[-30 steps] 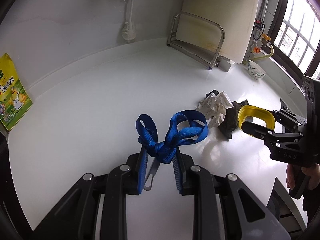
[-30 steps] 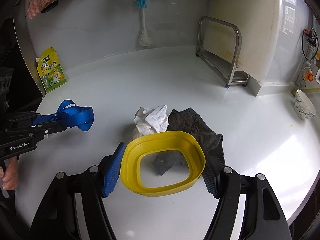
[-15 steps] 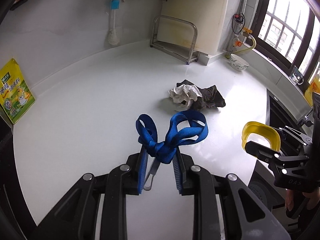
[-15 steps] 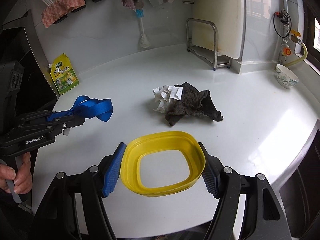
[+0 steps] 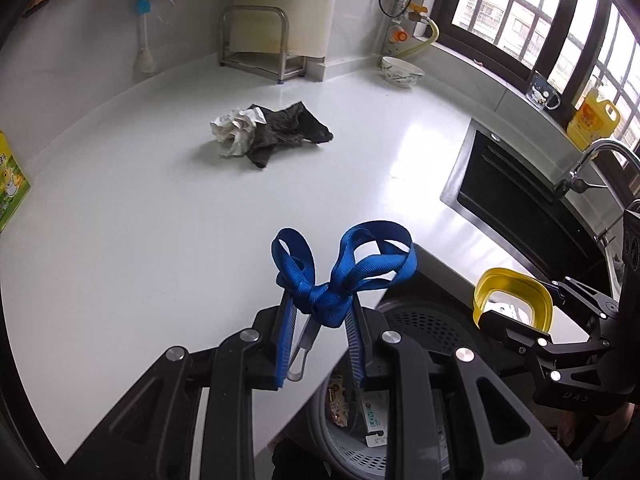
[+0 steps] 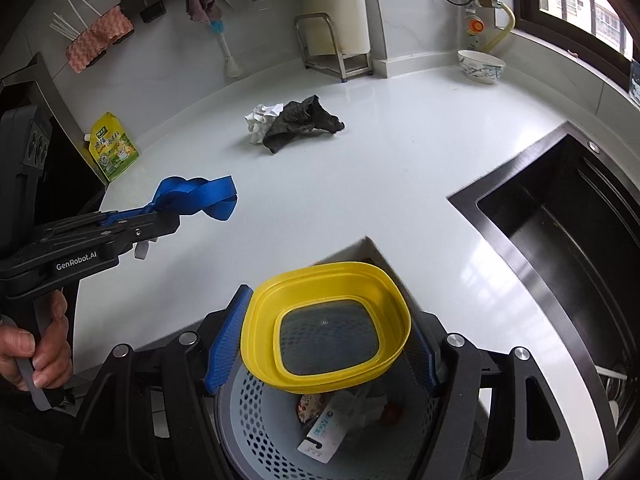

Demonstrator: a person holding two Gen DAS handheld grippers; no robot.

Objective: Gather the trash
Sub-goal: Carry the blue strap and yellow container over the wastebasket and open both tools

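Observation:
My left gripper [image 5: 320,322] is shut on a knotted blue strap [image 5: 344,268] and holds it over the counter's front edge; the strap also shows in the right wrist view [image 6: 196,198]. My right gripper [image 6: 324,344] is shut on a yellow plastic lid [image 6: 326,330] and holds it right above a grey perforated trash basket [image 6: 256,436] below the counter. The basket holds some packaging. A crumpled white paper [image 5: 234,130] and a dark rag [image 5: 288,130] lie together on the white counter [image 5: 140,220].
A black sink [image 6: 560,232] with a tap [image 5: 592,160] is to the right. A bowl [image 6: 482,66], a metal rack [image 6: 334,50], a brush [image 6: 228,60] and a green-yellow pouch [image 6: 112,148] stand along the back and left.
Both grippers have pulled back from the paper and rag towards the counter's front edge. The trash basket has come into view under the lid and beside the strap.

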